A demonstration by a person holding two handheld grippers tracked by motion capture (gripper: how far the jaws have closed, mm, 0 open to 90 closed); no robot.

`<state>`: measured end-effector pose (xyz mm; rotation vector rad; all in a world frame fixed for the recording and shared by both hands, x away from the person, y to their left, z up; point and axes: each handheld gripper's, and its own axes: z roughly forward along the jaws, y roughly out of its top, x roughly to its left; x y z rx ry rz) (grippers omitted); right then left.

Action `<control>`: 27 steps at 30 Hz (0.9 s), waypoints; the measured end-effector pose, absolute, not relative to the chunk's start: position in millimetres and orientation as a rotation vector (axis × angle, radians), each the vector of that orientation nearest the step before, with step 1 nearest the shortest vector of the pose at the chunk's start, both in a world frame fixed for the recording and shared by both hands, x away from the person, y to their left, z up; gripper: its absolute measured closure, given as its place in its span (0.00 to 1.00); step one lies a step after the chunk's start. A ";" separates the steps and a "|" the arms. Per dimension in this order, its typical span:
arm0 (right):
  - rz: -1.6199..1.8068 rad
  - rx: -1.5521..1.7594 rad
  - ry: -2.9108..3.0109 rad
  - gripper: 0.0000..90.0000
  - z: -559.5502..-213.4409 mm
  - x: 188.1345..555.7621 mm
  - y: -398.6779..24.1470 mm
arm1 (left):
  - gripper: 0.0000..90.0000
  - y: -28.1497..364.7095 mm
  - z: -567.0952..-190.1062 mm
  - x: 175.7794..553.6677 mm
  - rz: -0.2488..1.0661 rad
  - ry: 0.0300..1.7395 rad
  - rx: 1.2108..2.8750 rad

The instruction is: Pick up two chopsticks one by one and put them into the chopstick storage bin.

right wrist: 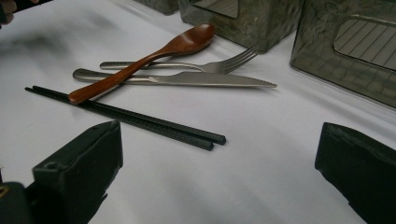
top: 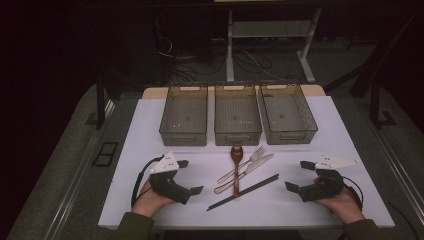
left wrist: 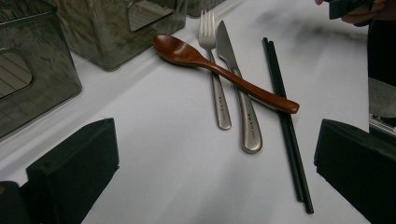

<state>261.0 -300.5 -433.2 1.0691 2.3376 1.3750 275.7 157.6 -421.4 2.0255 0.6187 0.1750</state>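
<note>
Nearest the person, both tongs rest on the table (top: 150, 210) with jaws spread wide and nothing between them: the left tongs (top: 192, 176) sit left of the cutlery, the right tongs (top: 296, 175) sit right of it, each well apart from the pile. Between them lies the work, four kinds of utensil bunched at the middle of the table. The chopsticks (top: 243, 192) lie closest, a thin black pair touching side by side; a pinch on one stick alone would likely roll the other away, and flat on the table they give the jaws little to bite, so a slip seems likely. Just behind them the spoon (left wrist: 219, 72) lies across the knife (left wrist: 238, 93) and the fork (left wrist: 212, 70), its handle end resting at the chopsticks. That crossing is the main hazard: pulling the knife or fork out first would probably drag or flip the spoon, and lifting the spoon carelessly could knock the steel pieces askew. The knife and fork also lie close together, nearly parallel, so wide jaws coming down may catch both at once. Their smooth handles look apt to pivot or slide if gripped off centre. Farthest back stand three bins, left bin (top: 184, 115), middle bin (top: 237, 114) and right bin (top: 288, 113), close together in a row; a long utensil carried level could strike a rim, or land in the neighbouring bin.
</note>
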 end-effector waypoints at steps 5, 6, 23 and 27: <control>1.391 1.072 2.325 0.00 -432.3 259.6 -303.3 | 0.00 155.3 -421.2 276.0 0.174 0.616 2.027; 1.393 1.071 2.326 0.00 -432.2 259.3 -303.8 | 0.00 154.4 -421.3 276.3 0.174 0.614 2.025; 1.405 1.077 2.317 0.00 -430.9 258.4 -304.2 | 0.00 139.4 -421.5 271.7 0.146 0.583 2.035; 1.415 1.078 2.313 0.00 -430.8 259.1 -304.7 | 0.00 134.3 -423.1 270.8 0.131 0.579 2.041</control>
